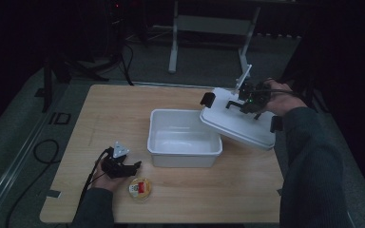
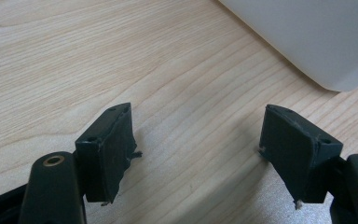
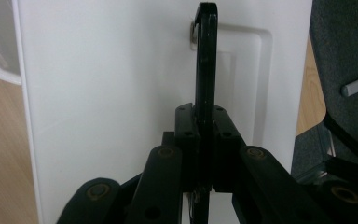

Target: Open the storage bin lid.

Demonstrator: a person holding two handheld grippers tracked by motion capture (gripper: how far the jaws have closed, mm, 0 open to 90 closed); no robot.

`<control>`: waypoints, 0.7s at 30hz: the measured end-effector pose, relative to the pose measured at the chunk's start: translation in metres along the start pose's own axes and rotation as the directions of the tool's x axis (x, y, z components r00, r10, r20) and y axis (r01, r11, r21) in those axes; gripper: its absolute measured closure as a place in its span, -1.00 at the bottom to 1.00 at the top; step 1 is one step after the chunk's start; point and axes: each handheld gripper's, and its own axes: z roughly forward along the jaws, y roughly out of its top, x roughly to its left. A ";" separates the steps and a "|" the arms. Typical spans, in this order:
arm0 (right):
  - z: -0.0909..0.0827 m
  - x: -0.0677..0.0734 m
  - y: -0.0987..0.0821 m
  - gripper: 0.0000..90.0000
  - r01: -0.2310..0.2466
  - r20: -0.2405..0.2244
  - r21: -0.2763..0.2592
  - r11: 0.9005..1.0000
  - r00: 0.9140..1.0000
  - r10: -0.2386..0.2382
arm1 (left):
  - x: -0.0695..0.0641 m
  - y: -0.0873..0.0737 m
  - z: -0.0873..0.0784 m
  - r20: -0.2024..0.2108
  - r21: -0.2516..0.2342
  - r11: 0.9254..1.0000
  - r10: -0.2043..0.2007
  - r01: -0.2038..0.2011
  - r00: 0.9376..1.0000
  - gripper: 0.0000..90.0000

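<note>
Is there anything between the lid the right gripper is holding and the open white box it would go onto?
Nothing visible does. The right gripper grips the lid by its black handle, tilted over the right edge of the white box. The box looks empty, and the left gripper sits open beside it.

Pretty dim room, honestly. A light wooden rectangular table (image 1: 123, 118) is sitting on dark grey carpet flooring (image 1: 199, 61), a white metal frame stand (image 1: 209, 28) is standing behind it, and black cables (image 1: 43, 152) are snaking across the floor at left.
</note>
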 end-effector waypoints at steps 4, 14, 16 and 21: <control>0.002 -0.003 -0.009 0.87 -0.019 0.005 0.003 1.000 1.000 0.019 | 0.000 0.000 0.000 0.000 0.001 1.000 0.000 0.000 1.000 -0.42; 0.010 -0.006 -0.030 0.87 -0.069 0.019 0.019 0.997 0.997 0.069 | 0.000 0.000 0.000 0.000 0.000 1.000 -0.001 0.001 1.000 -0.42; 0.011 -0.007 -0.034 0.87 -0.079 0.021 0.014 0.997 0.997 0.079 | 0.000 0.000 0.000 0.000 0.000 1.000 -0.001 0.001 1.000 -0.42; 0.013 -0.010 -0.044 0.87 -0.104 0.040 0.021 0.994 0.994 0.103 | 0.000 0.000 0.000 0.000 0.000 1.000 -0.001 0.001 1.000 -0.42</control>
